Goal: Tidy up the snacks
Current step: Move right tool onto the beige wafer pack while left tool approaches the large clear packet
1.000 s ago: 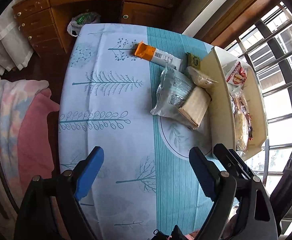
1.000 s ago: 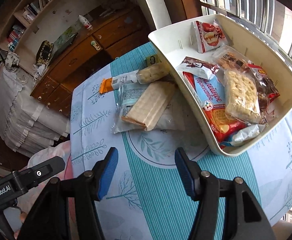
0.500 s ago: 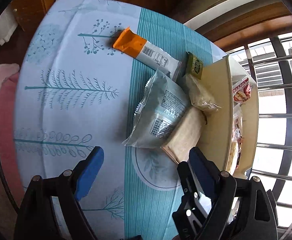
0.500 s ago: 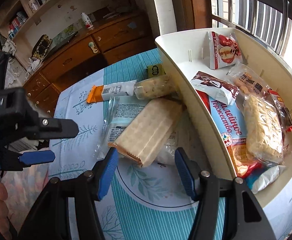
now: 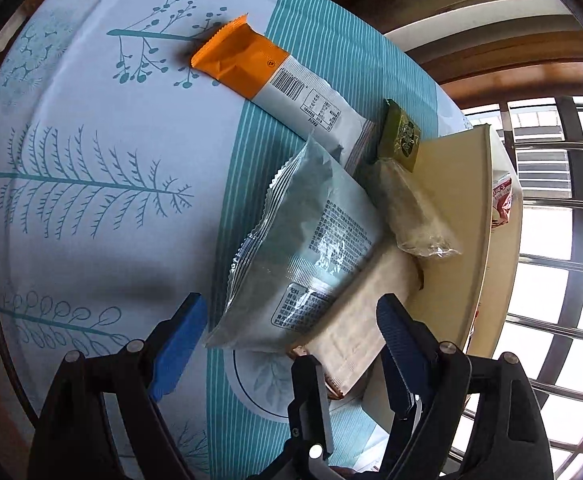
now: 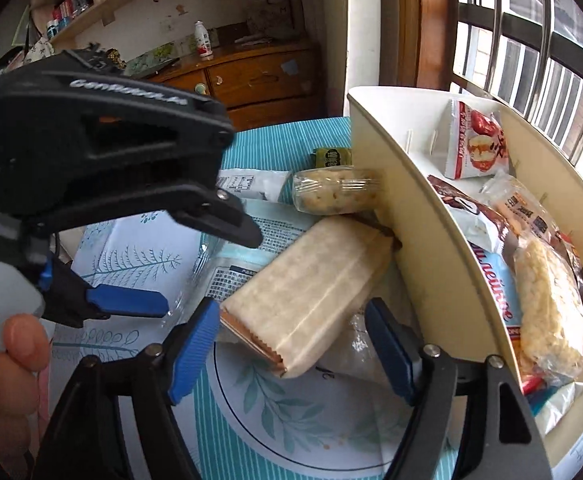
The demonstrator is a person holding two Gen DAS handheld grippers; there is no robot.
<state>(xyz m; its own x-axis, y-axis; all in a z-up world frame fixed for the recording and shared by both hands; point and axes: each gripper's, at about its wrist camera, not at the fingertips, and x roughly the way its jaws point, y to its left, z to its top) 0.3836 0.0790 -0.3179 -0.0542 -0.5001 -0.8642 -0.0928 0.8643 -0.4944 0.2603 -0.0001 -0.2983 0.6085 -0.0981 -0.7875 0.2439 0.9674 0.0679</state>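
The cream basket [image 6: 443, 264], already holding several snacks, stands just right of the right hand-held gripper [image 6: 291, 340], whose jaws are opening around the near end of the beige wafer pack [image 6: 311, 284] without pressing it. That pack lies on the grey pouch [image 5: 303, 248], so a closing pinch could drag both together. The left hand-held gripper [image 5: 287, 344], spread and empty over the same pile on the bench [image 5: 91, 200], crowds in and could collide.

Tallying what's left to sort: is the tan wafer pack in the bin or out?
Out. The tan wafer pack lies on the table atop other packets, beside the bin's outer wall.
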